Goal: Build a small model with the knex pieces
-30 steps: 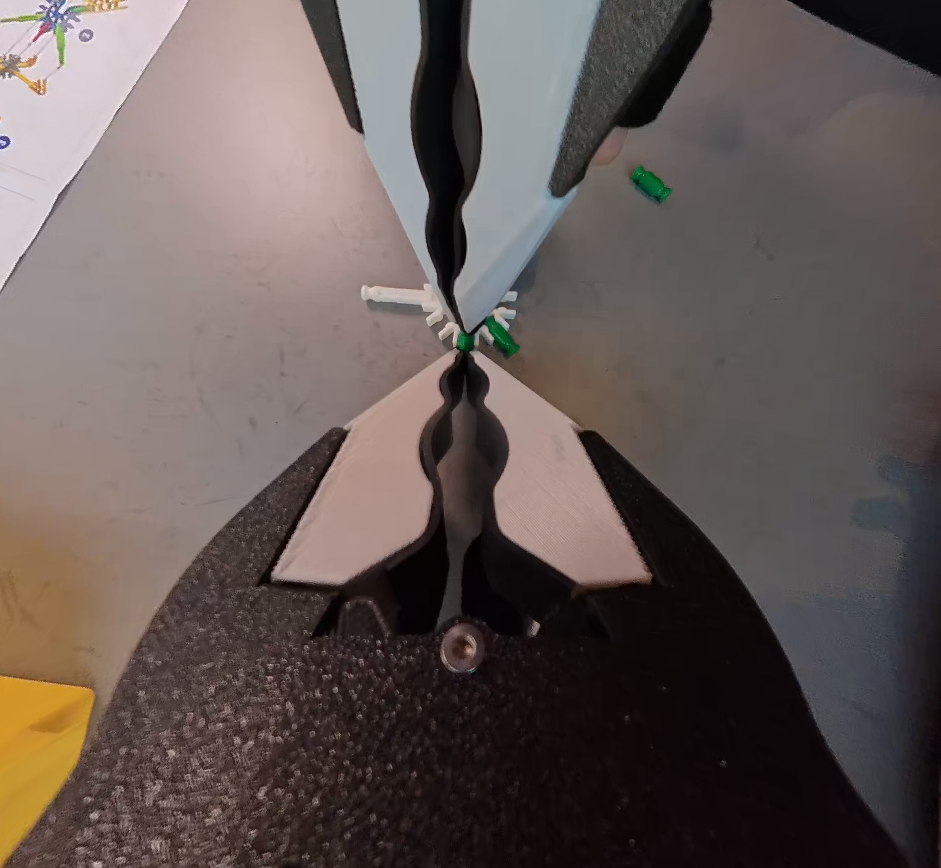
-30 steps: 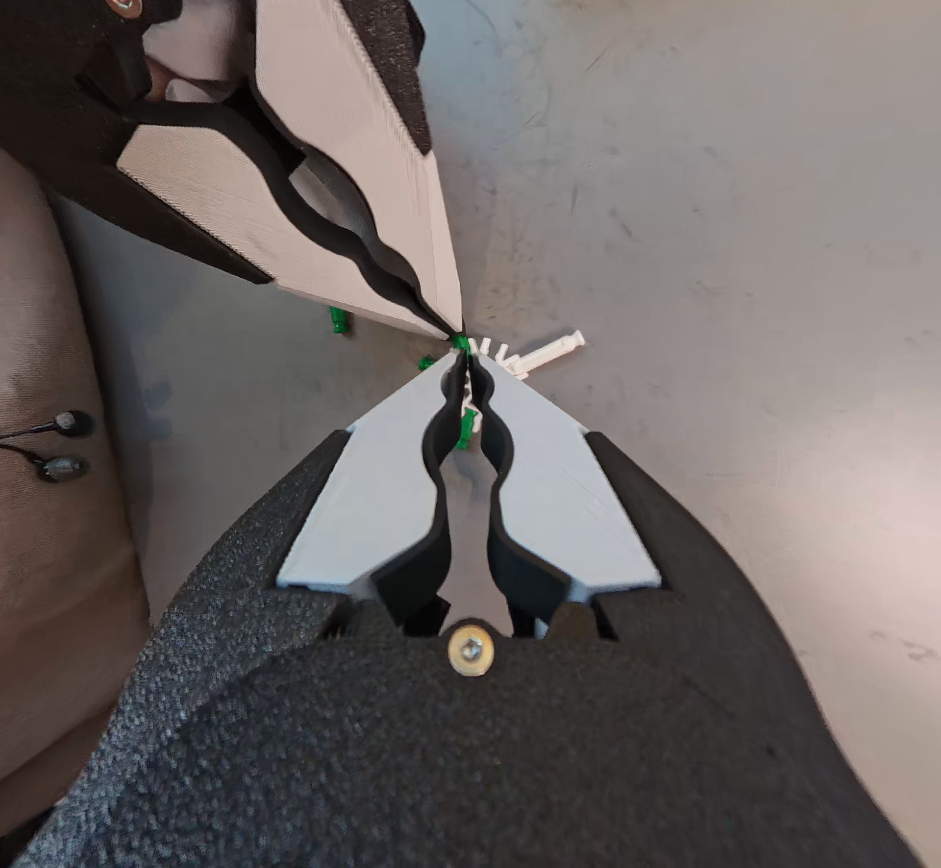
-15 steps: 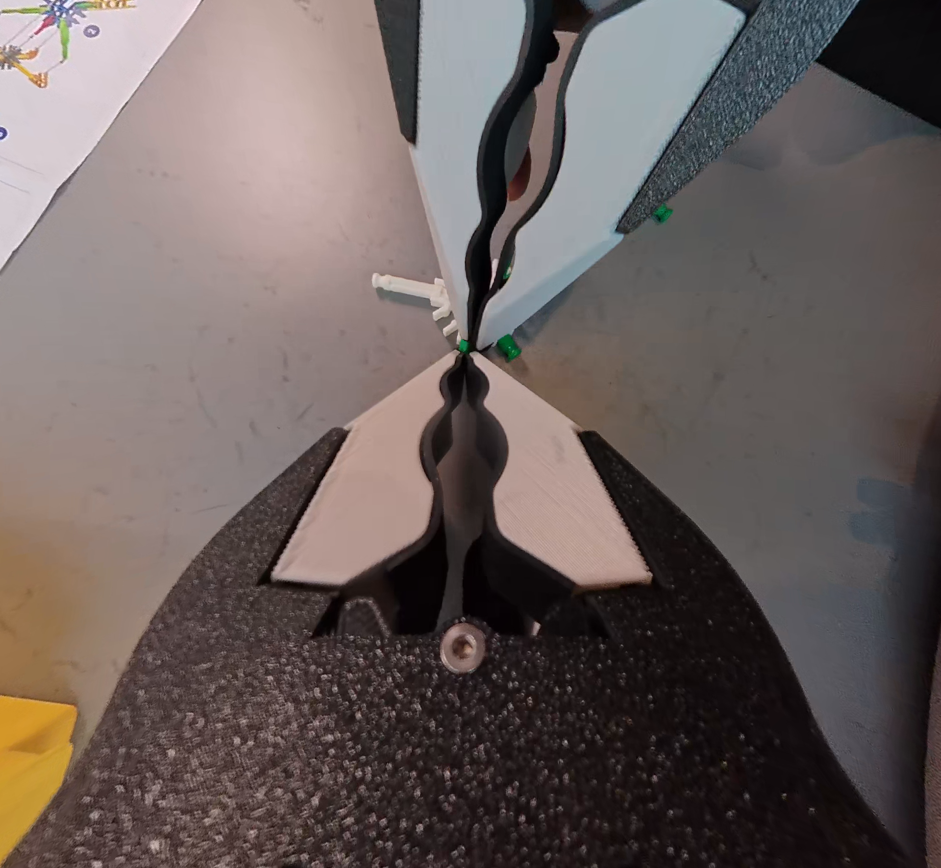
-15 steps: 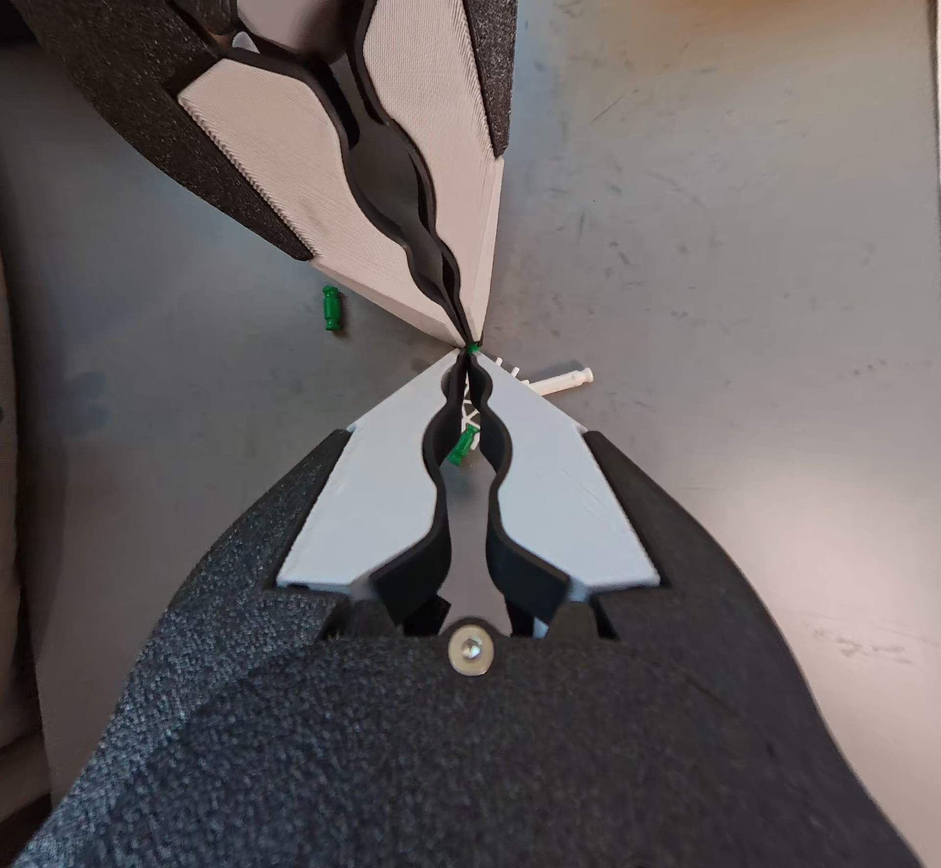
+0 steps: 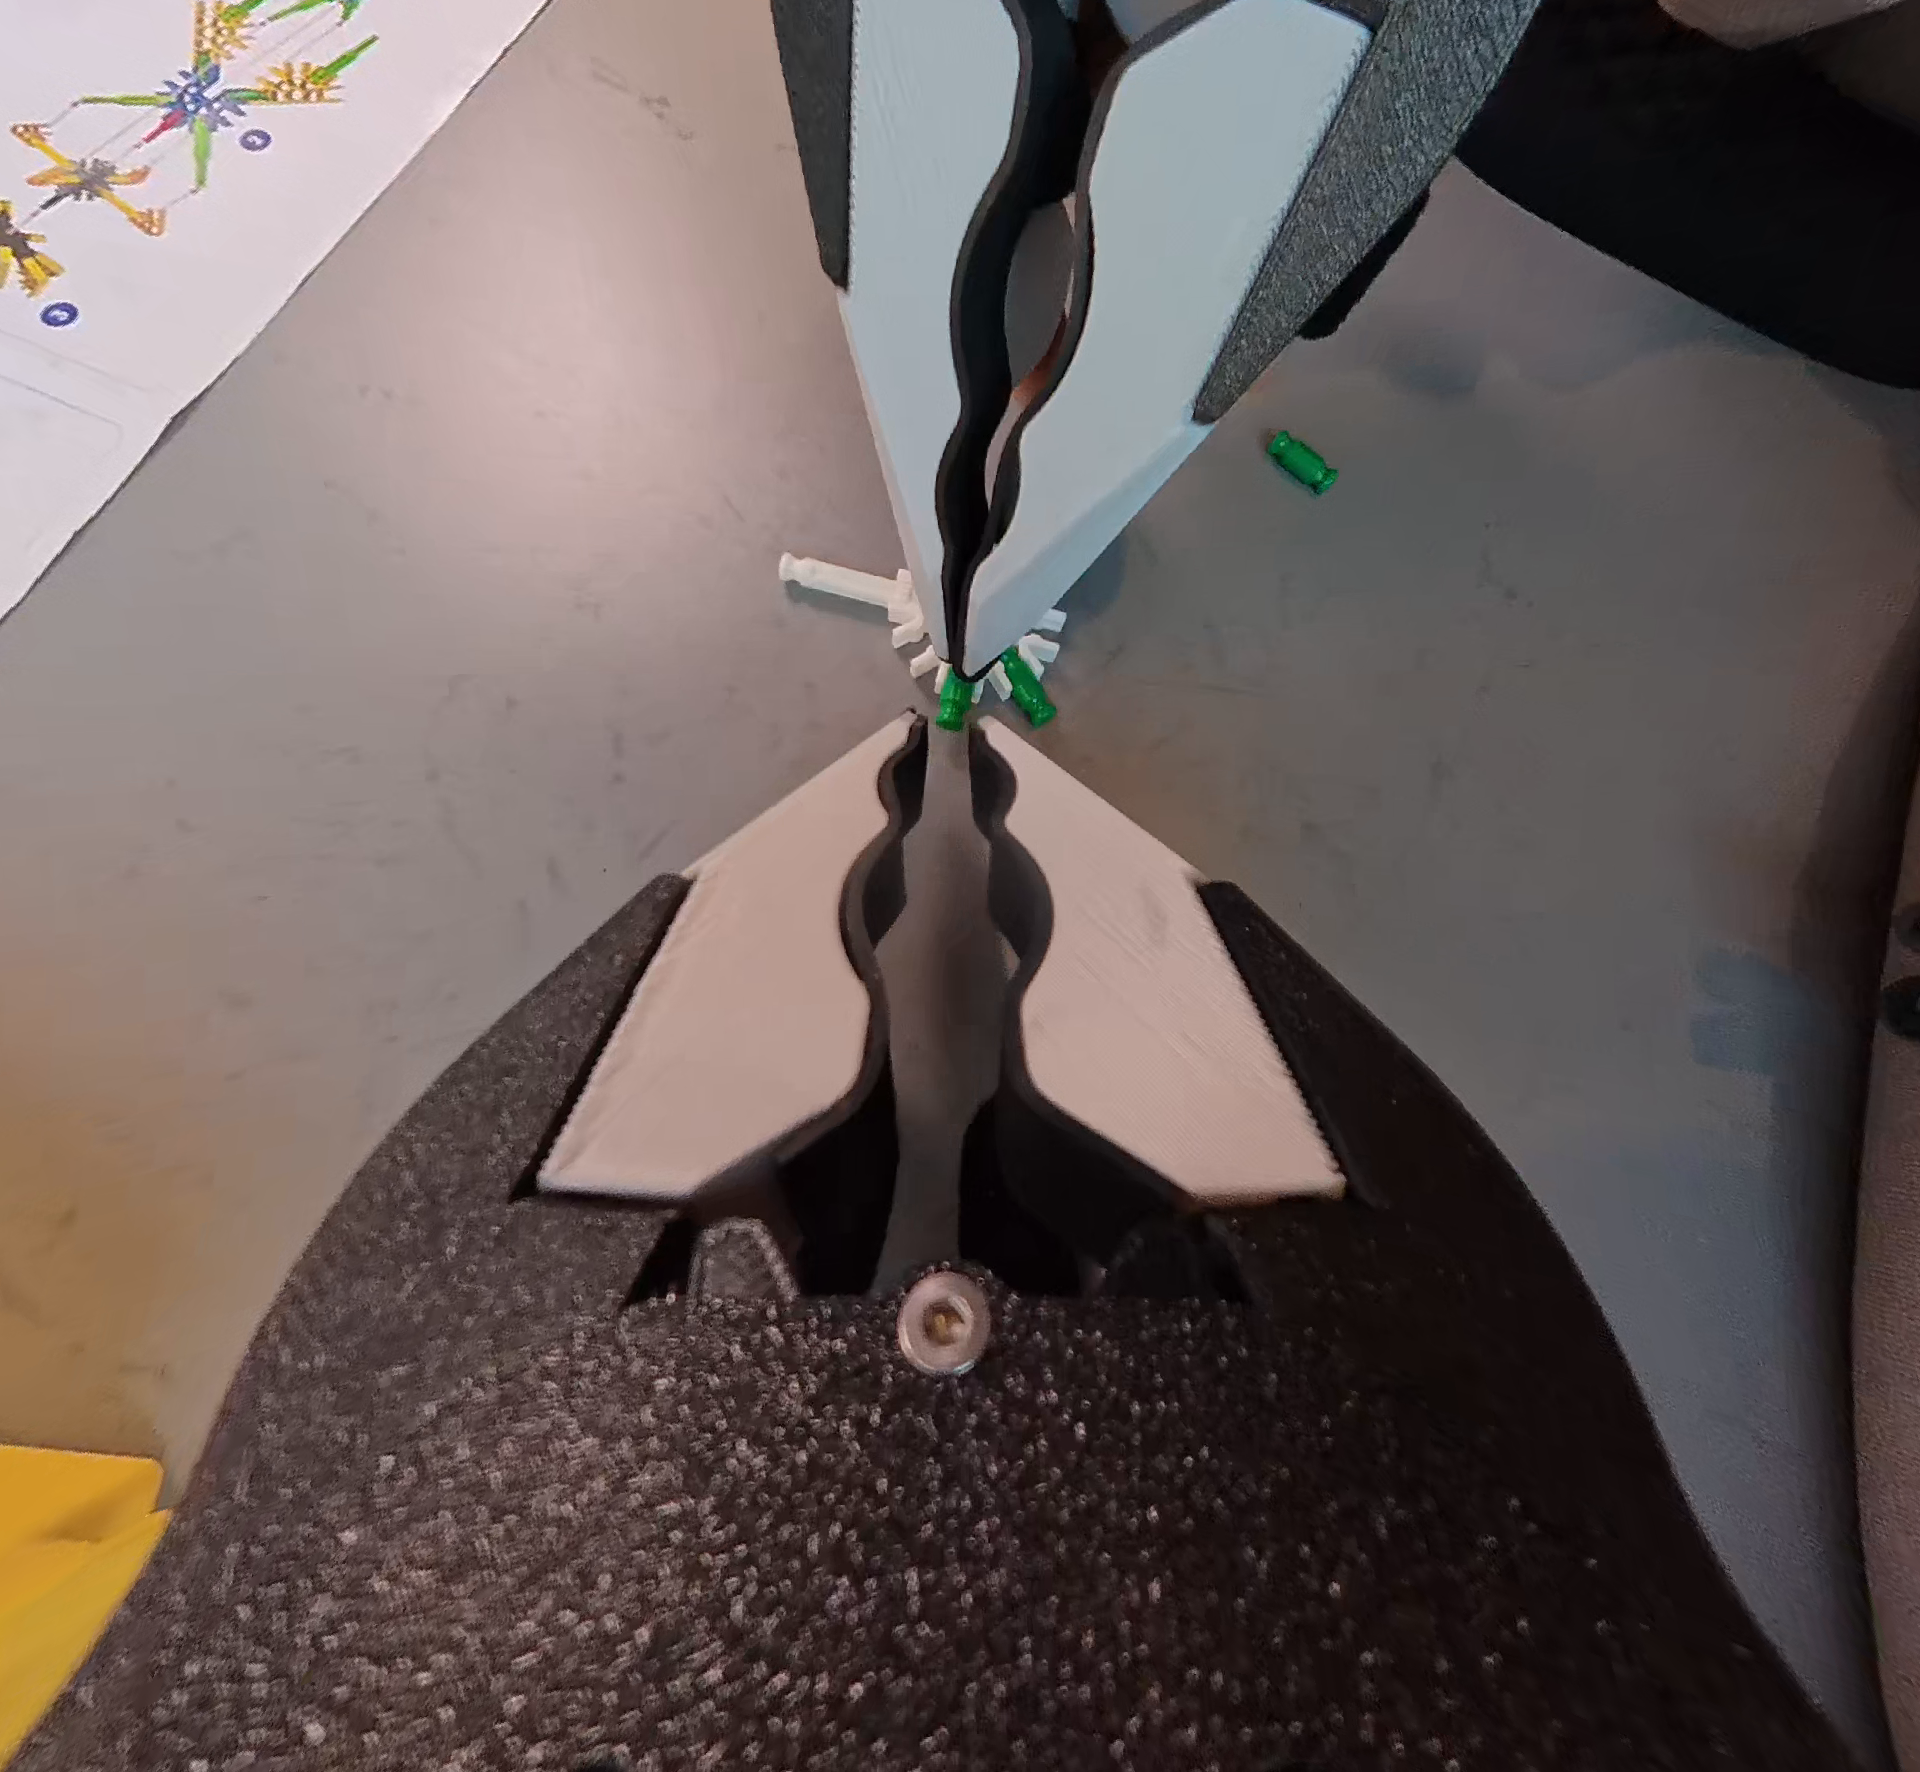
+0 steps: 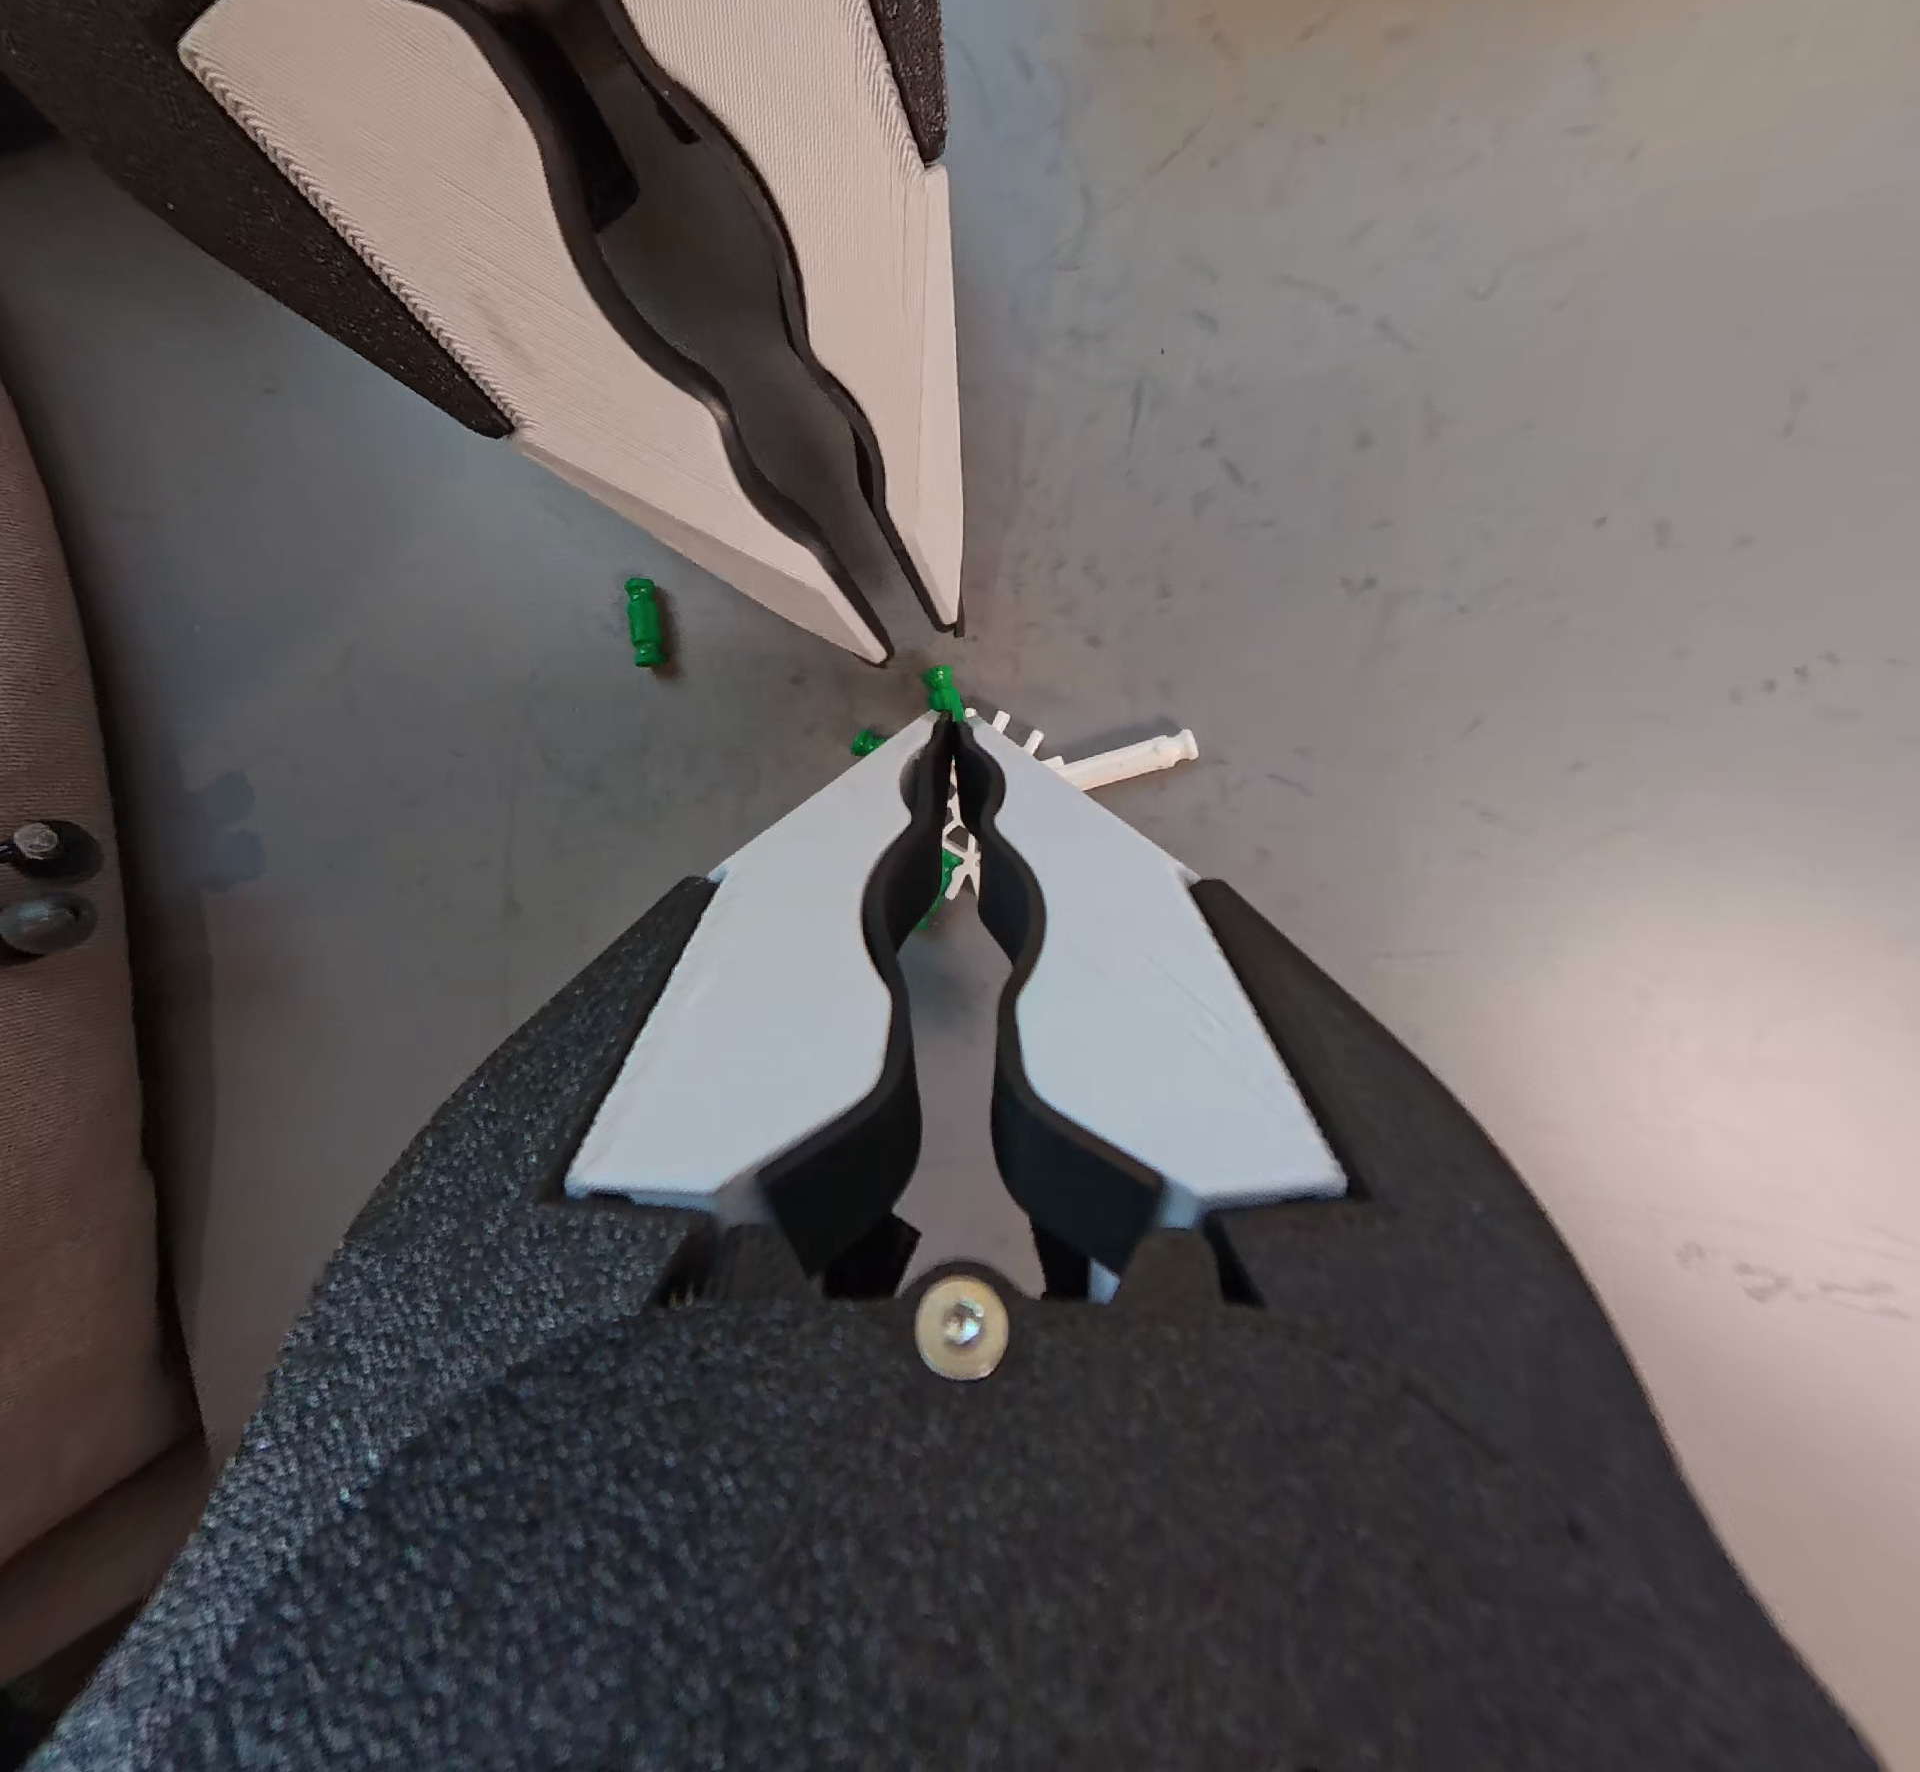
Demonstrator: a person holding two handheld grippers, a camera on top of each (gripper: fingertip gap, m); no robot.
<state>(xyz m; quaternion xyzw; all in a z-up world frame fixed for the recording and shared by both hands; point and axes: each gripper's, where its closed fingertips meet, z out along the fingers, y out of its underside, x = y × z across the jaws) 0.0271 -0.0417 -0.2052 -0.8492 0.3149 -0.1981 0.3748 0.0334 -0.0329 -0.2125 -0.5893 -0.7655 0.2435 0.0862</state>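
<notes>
My right gripper [image 6: 948, 725] is shut on a white snowflake-shaped connector [image 6: 961, 849] just above the grey table. It comes in from the top of the left wrist view [image 5: 961, 673], where the connector's teeth [image 5: 906, 623] show. A white rod [image 5: 842, 579] sticks out of the connector's side. A short green rod [image 5: 951, 699] sits in its near edge, a second green rod [image 5: 1029, 688] beside it. My left gripper [image 5: 943, 720] is slightly open, its tips just off the first green rod [image 6: 940, 688]. It also shows in the right wrist view [image 6: 920, 644].
A loose green rod [image 5: 1301, 462] lies on the table [image 5: 416, 683] to the right, also in the right wrist view [image 6: 644, 621]. A printed instruction sheet [image 5: 208, 112] lies far left. A yellow object [image 5: 62, 1577] is at the bottom left. Beige cloth [image 6: 62, 683] borders the table. Both grippers' tips are close together, under 4 cm apart.
My left gripper has opened, let go of the green rod and drawn back a little. The rod stays in the connector, which my right gripper still holds.
</notes>
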